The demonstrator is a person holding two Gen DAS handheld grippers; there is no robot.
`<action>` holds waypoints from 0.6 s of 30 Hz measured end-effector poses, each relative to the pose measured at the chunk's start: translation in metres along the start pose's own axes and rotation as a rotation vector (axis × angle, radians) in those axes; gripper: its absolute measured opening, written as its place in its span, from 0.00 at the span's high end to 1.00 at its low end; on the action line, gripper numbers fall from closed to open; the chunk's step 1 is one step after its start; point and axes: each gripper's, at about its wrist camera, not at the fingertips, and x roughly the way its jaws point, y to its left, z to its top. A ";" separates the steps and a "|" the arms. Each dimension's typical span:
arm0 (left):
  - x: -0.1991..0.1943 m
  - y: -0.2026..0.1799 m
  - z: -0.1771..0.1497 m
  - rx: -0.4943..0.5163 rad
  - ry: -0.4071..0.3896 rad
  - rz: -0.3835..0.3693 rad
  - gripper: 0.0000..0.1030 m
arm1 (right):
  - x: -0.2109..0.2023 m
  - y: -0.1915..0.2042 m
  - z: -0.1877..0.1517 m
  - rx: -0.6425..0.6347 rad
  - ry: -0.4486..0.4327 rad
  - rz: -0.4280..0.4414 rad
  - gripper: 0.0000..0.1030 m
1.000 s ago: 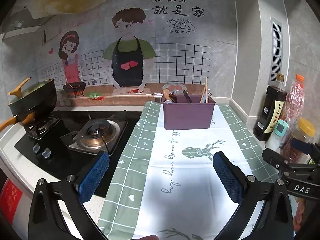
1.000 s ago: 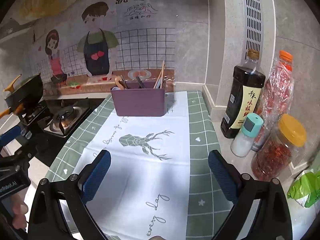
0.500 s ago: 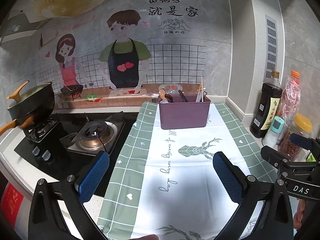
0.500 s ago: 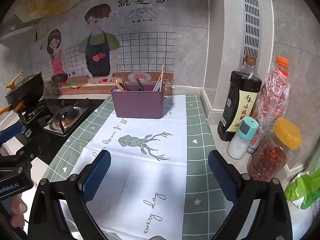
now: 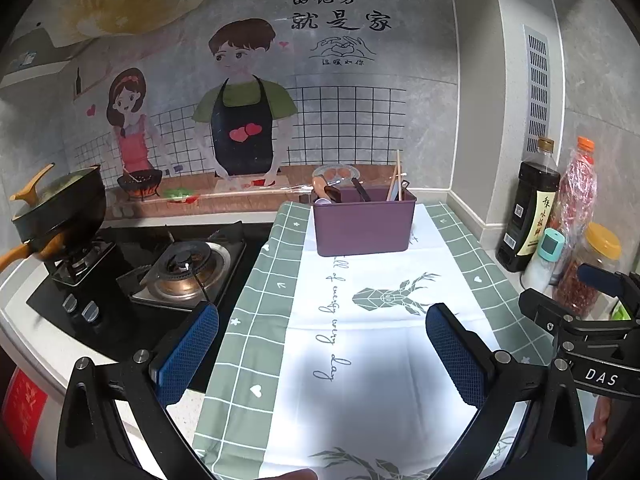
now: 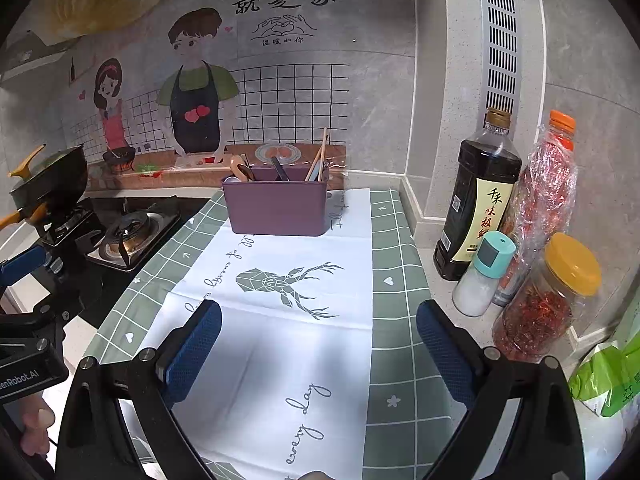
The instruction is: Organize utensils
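A cartoon couple cooking covers the kitchen wall behind my surface (image 5: 224,396), which carries a green-checked cloth (image 5: 360,360) with a white middle panel and a deer print.

Through the left wrist camera, my left tongs (image 5: 322,354) hang released, blue pads wide apart, nothing between them, over the near part of the cloth. The purple utensil holder (image 5: 363,226) stands at the far end of the cloth, close to the wall, with chopsticks (image 5: 395,176), a wooden-handled tool and some dark handles sticking out of it. I see no loose utensil on the cloth, so I judge the sorting to be finished or nearly so; the sound thing now is to keep both tongs low, apart and away from the holder so I do not tip it. To the left is the gas hob (image 5: 184,268), and further left a dark pan (image 5: 60,208) with a yellow handle sits on the far burner. My right tongs show at the right edge, in front of the jars.

Through the right wrist camera, my right tongs (image 6: 318,352) are likewise released and empty over the near cloth. The holder (image 6: 276,210) is well ahead, with open cloth between. On the right, off the cloth, stand a soy sauce bottle (image 6: 476,204), a small teal-capped shaker (image 6: 482,276), a yellow-lidded jar of dried chilli (image 6: 548,300) and an orange-capped bottle (image 6: 548,184) behind them. These crowd the right side; any wide swing of my right tongs could knock them over.
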 end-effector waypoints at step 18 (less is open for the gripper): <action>-0.002 -0.002 -0.001 -0.003 0.002 -0.004 0.00 | -0.005 -0.007 0.000 0.012 -0.009 0.001 0.06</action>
